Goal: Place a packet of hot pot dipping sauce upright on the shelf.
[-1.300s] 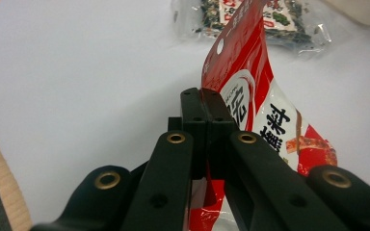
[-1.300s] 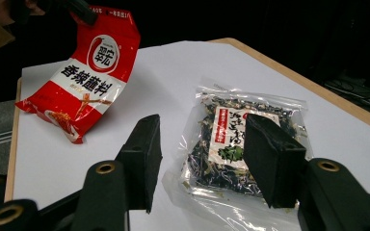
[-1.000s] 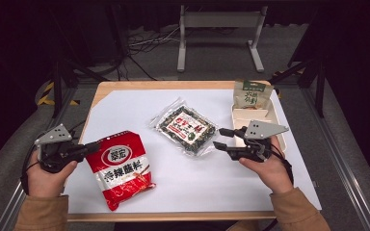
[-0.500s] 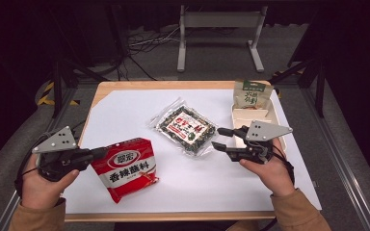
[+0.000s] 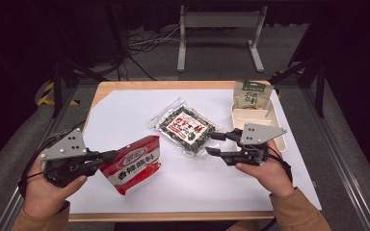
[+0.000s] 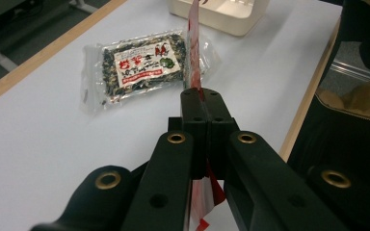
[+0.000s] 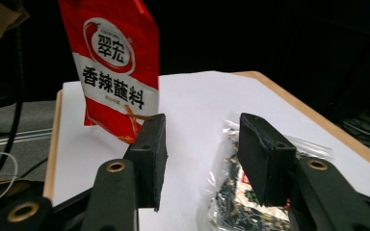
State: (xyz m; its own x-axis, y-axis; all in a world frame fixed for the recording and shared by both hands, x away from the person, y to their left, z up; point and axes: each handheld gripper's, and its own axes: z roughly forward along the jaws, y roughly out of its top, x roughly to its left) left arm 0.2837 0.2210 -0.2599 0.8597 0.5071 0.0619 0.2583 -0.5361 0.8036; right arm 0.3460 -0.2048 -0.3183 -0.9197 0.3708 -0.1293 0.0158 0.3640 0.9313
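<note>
The left gripper (image 5: 110, 156) pinches the red packet (image 5: 134, 163) by its edge, tilting it up off the white sheet (image 5: 125, 110). The right gripper (image 5: 213, 143) waits with jaws spread beside the clear bag (image 5: 185, 128). This looks like the lifting step; carrying the packet toward the tray (image 5: 279, 137) probably comes next, calling for a steady grip.

This looks like a lab or recording studio rather than a home or shop. The wooden table (image 5: 125, 87) is covered by a plain white sheet (image 5: 125, 115) and stands on grey carpet (image 5: 24, 139), with dark, unlit surroundings on all sides — nothing domestic about it. Behind the table a grey metal stand (image 5: 219, 29) rests on the floor, and loose cables (image 5: 144, 45) trail across the carpet beside it. Black tripod-like legs (image 5: 58, 86) rise at both sides of the table, and yellow-and-black hazard tape (image 5: 46, 98) marks the floor at the left — signs of a staged setup with fixed equipment.
</note>
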